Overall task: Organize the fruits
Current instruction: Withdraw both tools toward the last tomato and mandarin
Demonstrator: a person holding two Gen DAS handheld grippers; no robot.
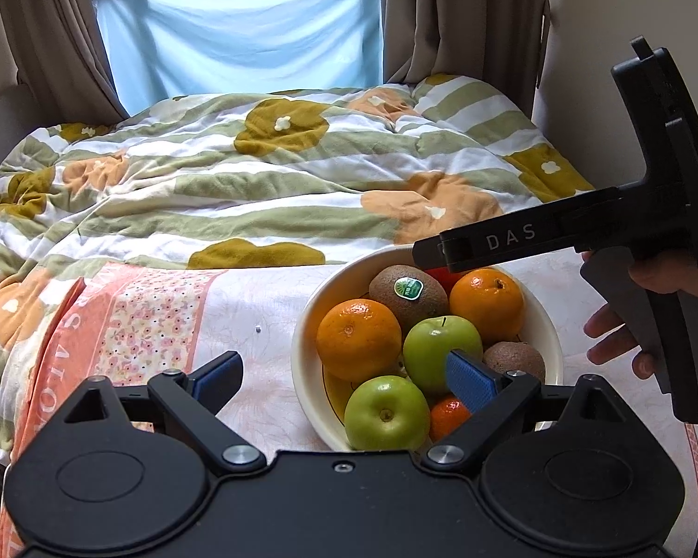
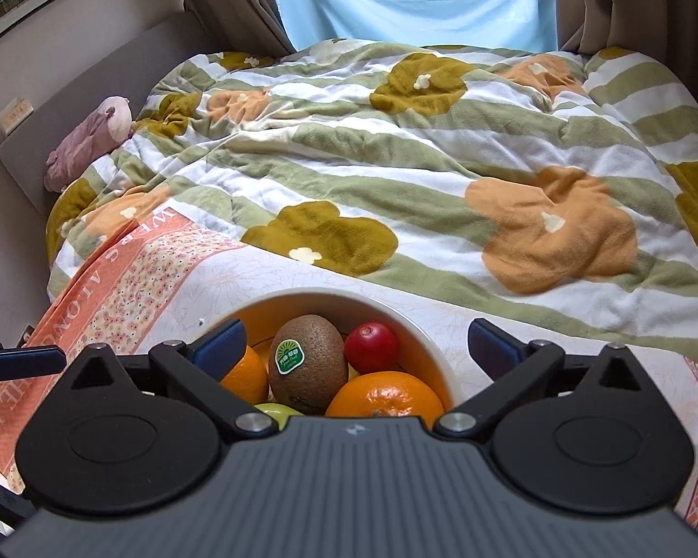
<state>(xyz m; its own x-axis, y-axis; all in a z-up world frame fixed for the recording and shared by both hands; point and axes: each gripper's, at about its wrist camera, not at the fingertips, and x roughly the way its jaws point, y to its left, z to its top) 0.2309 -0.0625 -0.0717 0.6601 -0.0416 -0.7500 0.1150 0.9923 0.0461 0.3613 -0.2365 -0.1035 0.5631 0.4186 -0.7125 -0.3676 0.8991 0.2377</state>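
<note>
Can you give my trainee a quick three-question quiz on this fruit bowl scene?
1. True or false: the right tongs are shut on the stickered kiwi.
2. Multiple choice: how many green apples show in the bowl in the left wrist view? A) none B) two C) four
3. Fill in: the small red fruit lies just right of the ____ in the right wrist view.

Key:
1. False; the tongs stand open above the bowl with nothing pressed between them.
2. B; one apple sits behind the other.
3. Kiwi.
</note>
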